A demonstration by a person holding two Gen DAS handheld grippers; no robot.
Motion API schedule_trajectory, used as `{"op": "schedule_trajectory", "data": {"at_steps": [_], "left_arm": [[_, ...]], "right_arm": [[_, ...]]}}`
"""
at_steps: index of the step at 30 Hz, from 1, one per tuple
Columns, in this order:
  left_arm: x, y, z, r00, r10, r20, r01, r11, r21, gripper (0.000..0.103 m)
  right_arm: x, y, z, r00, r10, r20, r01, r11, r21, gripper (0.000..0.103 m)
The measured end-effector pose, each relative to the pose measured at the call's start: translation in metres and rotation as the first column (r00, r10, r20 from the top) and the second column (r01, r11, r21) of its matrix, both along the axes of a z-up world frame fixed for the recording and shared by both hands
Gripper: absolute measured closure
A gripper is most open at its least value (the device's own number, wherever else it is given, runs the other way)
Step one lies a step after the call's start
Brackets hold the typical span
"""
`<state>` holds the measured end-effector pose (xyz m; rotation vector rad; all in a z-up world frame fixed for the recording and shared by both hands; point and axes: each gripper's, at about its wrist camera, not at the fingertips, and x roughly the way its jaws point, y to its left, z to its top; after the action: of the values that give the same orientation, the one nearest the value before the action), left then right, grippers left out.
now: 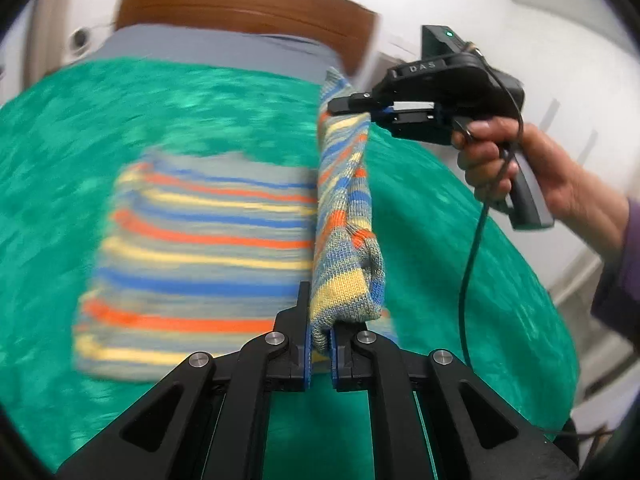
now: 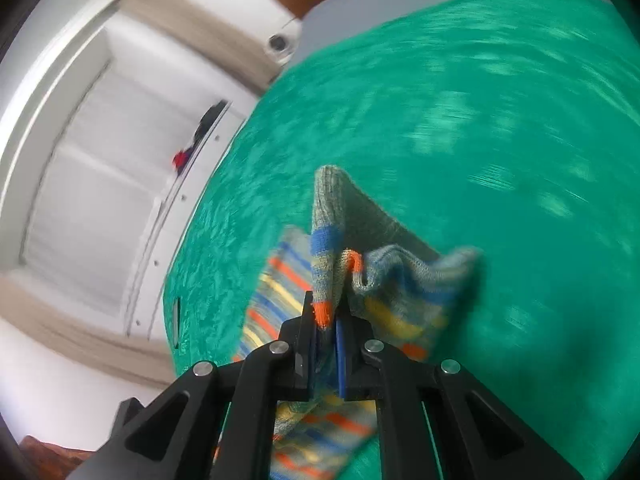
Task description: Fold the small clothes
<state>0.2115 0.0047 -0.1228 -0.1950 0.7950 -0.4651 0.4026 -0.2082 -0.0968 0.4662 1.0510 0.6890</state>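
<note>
Striped knit garment [image 1: 208, 240] edge pinched by both grippers over green cloth [image 1: 60, 140].

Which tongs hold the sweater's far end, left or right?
The right tongs: they pinch the striped sweater at its far end by the headboard. The left tongs grip the near end of the same raised edge.

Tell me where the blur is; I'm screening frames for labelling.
Left wrist view: the flat part of the sweater and the green cover are smeared, the lifted fold sharp. Right wrist view: the cover and far knit are streaked, the gripper crisp.
</note>
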Motion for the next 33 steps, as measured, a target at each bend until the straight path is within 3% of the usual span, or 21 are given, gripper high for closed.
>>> {"op": "schedule_trajectory", "data": {"at_steps": [7, 9, 10, 11, 12, 13, 14, 15, 17, 19, 23, 26, 28, 29, 31, 33], "left_arm": [[0.009, 0.08, -0.038, 0.982, 0.164, -0.098, -0.164, 0.986, 0.01, 0.096], [0.014, 0.093, -0.052, 0.97, 0.198, -0.144, -0.194, 0.98, 0.038, 0.086], [0.015, 0.098, -0.056, 0.966, 0.208, -0.154, -0.204, 0.978, 0.042, 0.085], [0.013, 0.103, -0.056, 0.967, 0.201, -0.157, -0.201, 0.979, 0.022, 0.083], [0.011, 0.106, -0.054, 0.967, 0.202, -0.156, -0.203, 0.979, 0.014, 0.074], [0.008, 0.107, -0.05, 0.967, 0.206, -0.147, -0.205, 0.978, 0.024, 0.052], [0.005, 0.109, -0.046, 0.968, 0.216, -0.128, -0.212, 0.976, 0.044, 0.042], [-0.004, 0.107, -0.038, 0.971, 0.222, -0.094, -0.218, 0.975, 0.053, 0.03], [-0.003, 0.108, -0.031, 0.976, 0.213, -0.054, -0.211, 0.977, 0.043, 0.028], [0.004, 0.105, -0.027, 0.98, 0.195, -0.043, -0.193, 0.98, 0.046, 0.027], [0.008, 0.099, -0.03, 0.973, 0.23, -0.026, -0.225, 0.968, 0.114, 0.027], [0.016, 0.105, -0.048, 0.957, 0.266, -0.114, -0.242, 0.951, 0.192, 0.038], [0.017, 0.113, -0.054, 0.952, 0.265, -0.151, -0.236, 0.954, 0.186, 0.038], [0.015, 0.118, -0.051, 0.952, 0.267, -0.153, -0.24, 0.955, 0.177, 0.037], [0.006, 0.127, -0.04, 0.953, 0.268, -0.14, -0.243, 0.954, 0.176, 0.025], [0.005, 0.133, -0.025, 0.963, 0.245, -0.109, -0.226, 0.961, 0.159, 0.02]], "right_arm": [[0.036, 0.12, -0.047, 0.998, 0.032, -0.052, -0.032, 0.999, -0.001, 0.095], [0.04, 0.139, -0.068, 0.997, 0.011, -0.077, -0.009, 1.0, 0.027, 0.085], [0.038, 0.14, -0.076, 0.996, 0.003, -0.093, 0.002, 0.998, 0.055, 0.072], [0.036, 0.14, -0.081, 0.994, -0.007, -0.106, 0.016, 0.996, 0.088, 0.064], [0.033, 0.14, -0.083, 0.994, -0.025, -0.111, 0.039, 0.991, 0.128, 0.062], [0.028, 0.137, -0.081, 0.994, -0.03, -0.103, 0.045, 0.988, 0.15, 0.062], [0.023, 0.133, -0.077, 0.995, -0.039, -0.087, 0.052, 0.986, 0.157, 0.062], [0.014, 0.123, -0.067, 0.997, -0.058, -0.05, 0.064, 0.991, 0.121, 0.062], [-0.004, 0.113, -0.049, 0.999, -0.038, 0.021, 0.038, 0.999, 0.025, 0.062], [-0.034, 0.107, -0.03, 0.994, 0.039, 0.107, -0.024, 0.99, -0.141, 0.062], [-0.107, 0.108, -0.021, 0.967, 0.175, 0.185, -0.091, 0.916, -0.392, 0.061], [-0.13, 0.115, -0.046, 0.967, 0.193, 0.165, -0.1, 0.889, -0.448, 0.055], [-0.138, 0.122, -0.071, 0.976, 0.169, 0.14, -0.08, 0.868, -0.49, 0.048], [-0.138, 0.127, -0.075, 0.973, 0.162, 0.161, -0.057, 0.855, -0.516, 0.047], [-0.145, 0.136, -0.073, 0.967, 0.154, 0.203, -0.02, 0.841, -0.541, 0.036], [-0.149, 0.136, -0.062, 0.965, 0.126, 0.231, 0.017, 0.847, -0.532, 0.036]]}}
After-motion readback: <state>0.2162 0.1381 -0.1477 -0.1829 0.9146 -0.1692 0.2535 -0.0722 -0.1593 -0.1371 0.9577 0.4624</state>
